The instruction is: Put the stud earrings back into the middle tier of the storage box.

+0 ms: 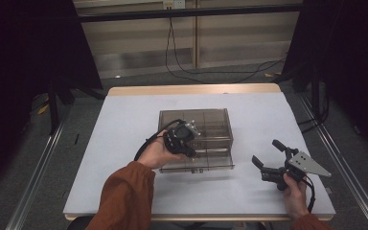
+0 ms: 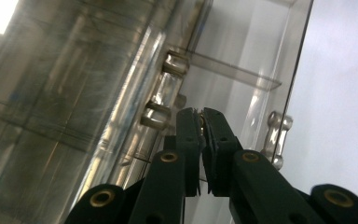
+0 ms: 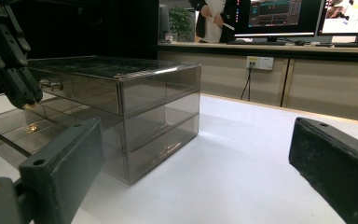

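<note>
My left gripper, jaws pinched on something small and brassy over the open drawer of the clear organizer; should lower squarely before releasing, right gripper spread, idle beside it.

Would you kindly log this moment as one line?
left claw: shut, over open drawer | right claw: open, idle | drawer box: mid-table

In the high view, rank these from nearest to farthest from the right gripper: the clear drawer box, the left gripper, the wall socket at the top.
1. Clear drawer box: its front right corner lies just left of the right gripper.
2. Left gripper: farther left, at the box's front.
3. Wall socket: far off, top centre, beyond the table.
</note>
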{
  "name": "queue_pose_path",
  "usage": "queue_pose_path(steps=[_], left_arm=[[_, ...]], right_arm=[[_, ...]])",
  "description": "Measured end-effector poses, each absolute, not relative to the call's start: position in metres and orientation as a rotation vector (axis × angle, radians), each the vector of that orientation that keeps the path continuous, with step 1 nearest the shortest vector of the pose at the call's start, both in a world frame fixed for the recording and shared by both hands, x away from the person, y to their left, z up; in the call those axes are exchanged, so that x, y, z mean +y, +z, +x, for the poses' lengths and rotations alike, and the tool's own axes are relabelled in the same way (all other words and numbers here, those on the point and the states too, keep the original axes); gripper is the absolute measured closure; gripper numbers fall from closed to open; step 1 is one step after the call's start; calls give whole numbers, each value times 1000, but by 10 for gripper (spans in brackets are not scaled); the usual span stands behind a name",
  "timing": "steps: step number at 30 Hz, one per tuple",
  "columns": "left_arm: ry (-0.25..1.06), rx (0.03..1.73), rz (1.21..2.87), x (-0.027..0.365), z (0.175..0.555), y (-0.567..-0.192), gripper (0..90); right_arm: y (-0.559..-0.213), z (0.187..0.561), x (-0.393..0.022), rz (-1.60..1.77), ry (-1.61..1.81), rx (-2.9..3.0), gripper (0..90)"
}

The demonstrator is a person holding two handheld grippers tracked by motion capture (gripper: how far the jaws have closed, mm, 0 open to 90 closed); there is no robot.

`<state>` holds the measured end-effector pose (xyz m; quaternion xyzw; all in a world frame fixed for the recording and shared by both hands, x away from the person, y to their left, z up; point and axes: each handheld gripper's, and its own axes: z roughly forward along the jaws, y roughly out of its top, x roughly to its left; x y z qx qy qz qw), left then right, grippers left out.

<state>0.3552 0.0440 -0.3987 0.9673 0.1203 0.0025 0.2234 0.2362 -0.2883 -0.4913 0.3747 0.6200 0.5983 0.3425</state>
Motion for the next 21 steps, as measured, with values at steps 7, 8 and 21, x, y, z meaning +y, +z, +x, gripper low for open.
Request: queue_pose_path(steps=[7,8,21], left_arm=[[11,306,2766,33,355,-408,860],[9,301,2771,33,356,-408,860],[-17,312,2747,26,355,-409,805]], right_arm=[[-491,236,-288,973,1556,1612,29],[-491,236,-288,973,1556,1612,29],[-491,236,-288,973,1559,1611,29]])
